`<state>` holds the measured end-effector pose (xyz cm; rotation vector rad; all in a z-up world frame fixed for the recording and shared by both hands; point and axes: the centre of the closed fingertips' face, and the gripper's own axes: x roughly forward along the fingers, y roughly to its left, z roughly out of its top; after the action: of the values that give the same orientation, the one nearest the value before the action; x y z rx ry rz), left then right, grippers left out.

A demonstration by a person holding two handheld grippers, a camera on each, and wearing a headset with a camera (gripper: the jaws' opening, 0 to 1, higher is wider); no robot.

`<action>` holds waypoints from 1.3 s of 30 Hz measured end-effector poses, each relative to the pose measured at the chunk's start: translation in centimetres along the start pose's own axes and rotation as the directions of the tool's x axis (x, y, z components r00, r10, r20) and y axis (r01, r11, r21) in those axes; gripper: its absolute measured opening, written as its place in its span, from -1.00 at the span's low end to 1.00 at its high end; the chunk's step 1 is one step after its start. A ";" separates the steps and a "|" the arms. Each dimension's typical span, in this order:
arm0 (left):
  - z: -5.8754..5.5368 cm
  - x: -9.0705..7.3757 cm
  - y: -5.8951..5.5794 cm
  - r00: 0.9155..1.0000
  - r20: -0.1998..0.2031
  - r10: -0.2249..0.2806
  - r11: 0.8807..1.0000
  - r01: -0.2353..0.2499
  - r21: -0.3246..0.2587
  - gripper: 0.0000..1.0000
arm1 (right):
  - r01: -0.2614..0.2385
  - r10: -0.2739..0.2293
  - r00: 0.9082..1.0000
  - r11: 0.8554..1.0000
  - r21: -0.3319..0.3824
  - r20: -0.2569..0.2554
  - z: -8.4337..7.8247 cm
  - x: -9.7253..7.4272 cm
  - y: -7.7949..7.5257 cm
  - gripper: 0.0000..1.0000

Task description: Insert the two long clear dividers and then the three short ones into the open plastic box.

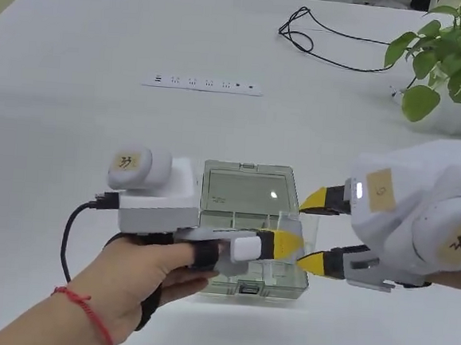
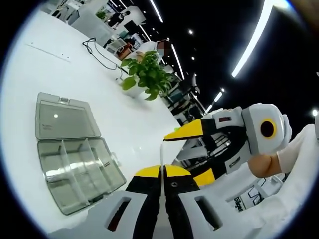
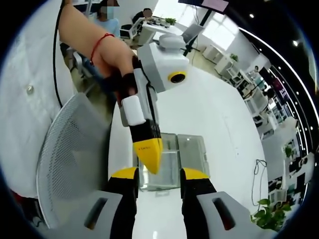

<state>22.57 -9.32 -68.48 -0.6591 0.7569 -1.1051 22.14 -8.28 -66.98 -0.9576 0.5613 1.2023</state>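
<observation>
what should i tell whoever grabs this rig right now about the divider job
Left gripper: shut on a clear divider, held up near the open box.
Right gripper: open, one jaw on either side of that divider, not closed on it.
Box: on the table, lid lying flat open behind it.
Done: the left gripper view shows some dividers seated in the box; I cannot tell how many.
Left: seat the held divider, then any that are missing.

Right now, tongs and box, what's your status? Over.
Left tongs shut on clear divider, near open box. Right tongs open, either side of divider. Nothing blocking box.
</observation>
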 end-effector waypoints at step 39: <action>-2.6 -3.0 -4.5 0.971 -0.120 -0.206 0.784 0.237 0.574 -1.00 | -0.535 0.494 0.838 0.829 0.165 0.234 3.0 -2.1 4.1 -0.93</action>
<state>17.33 -8.18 -65.81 -0.1890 0.3407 -1.4917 17.32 -6.54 -65.07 -0.4995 0.8232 1.6521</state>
